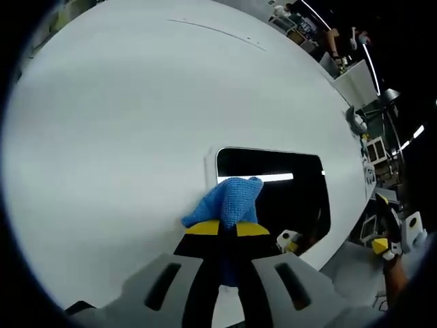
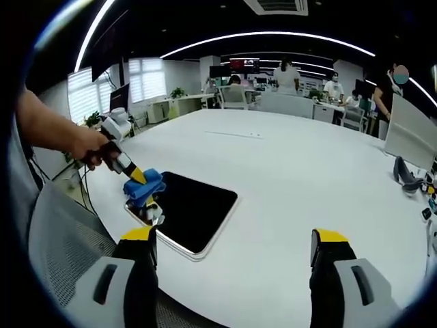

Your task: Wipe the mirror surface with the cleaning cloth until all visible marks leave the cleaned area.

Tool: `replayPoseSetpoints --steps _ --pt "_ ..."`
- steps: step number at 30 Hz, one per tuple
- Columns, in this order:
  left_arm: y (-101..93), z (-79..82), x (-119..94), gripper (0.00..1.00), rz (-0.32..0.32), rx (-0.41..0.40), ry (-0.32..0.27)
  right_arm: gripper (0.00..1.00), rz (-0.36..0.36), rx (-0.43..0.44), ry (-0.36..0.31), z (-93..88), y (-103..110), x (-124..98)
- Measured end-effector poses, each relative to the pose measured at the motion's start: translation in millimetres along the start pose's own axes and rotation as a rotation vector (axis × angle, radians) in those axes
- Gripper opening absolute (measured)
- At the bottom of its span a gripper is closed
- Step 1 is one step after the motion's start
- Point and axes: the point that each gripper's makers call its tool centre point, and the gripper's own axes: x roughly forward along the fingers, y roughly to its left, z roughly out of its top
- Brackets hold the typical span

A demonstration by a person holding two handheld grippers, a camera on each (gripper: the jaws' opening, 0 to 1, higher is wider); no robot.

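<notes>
While the left tongs (image 1: 229,229) pinch the blue cloth (image 1: 227,201) on the mirror (image 1: 287,205), the right tongs (image 2: 232,247) gape empty.

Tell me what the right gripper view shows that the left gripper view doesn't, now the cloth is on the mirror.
Right gripper view alone: the person's hand carrying the left gripper, the right gripper with jaws wide apart and nothing between them, and the mirror's full outline.

Left gripper view alone: the left gripper's jaws close up, pinching the cloth, and a bright streak reflected in the glass.

Both: the blue knitted cleaning cloth at one corner of the dark rectangular mirror, lying flat on the white table.
</notes>
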Motion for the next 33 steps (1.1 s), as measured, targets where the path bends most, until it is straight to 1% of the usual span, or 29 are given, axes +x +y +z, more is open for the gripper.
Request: replayPoseSetpoints --steps 8,10,12,15,18,23,28,33 --pt "-3.3 -12.6 -4.5 0.03 -0.002 0.022 -0.016 0.92 0.000 -0.006 -0.001 0.5 0.9 -0.6" --pt "-3.0 -15.1 -5.5 0.03 0.001 0.011 -0.021 0.92 -0.001 -0.007 0.002 -0.2 0.6 -0.2" --pt "-3.9 -19.5 -6.8 0.03 0.001 0.031 -0.027 0.92 -0.002 -0.005 0.001 0.4 0.7 -0.6" --pt "-4.0 -24.5 -8.7 0.03 -0.002 0.022 -0.034 0.92 -0.002 -0.004 0.000 0.3 0.4 -0.4" --pt "-5.3 -29.0 -10.2 0.03 -0.003 0.038 -0.024 0.92 -0.002 -0.005 0.000 0.5 0.5 -0.4" --pt "-4.1 -32.8 -12.2 0.03 -0.009 0.011 -0.026 0.92 -0.006 -0.007 -0.003 1.5 -0.2 -0.9" --pt "-4.7 -36.0 -13.2 0.03 -0.014 0.006 -0.029 0.92 -0.003 -0.032 0.001 1.1 2.1 -0.9" --pt "-3.7 -34.8 -12.9 0.03 -0.015 -0.007 -0.029 0.94 0.010 -0.047 0.005 0.0 3.8 0.4"
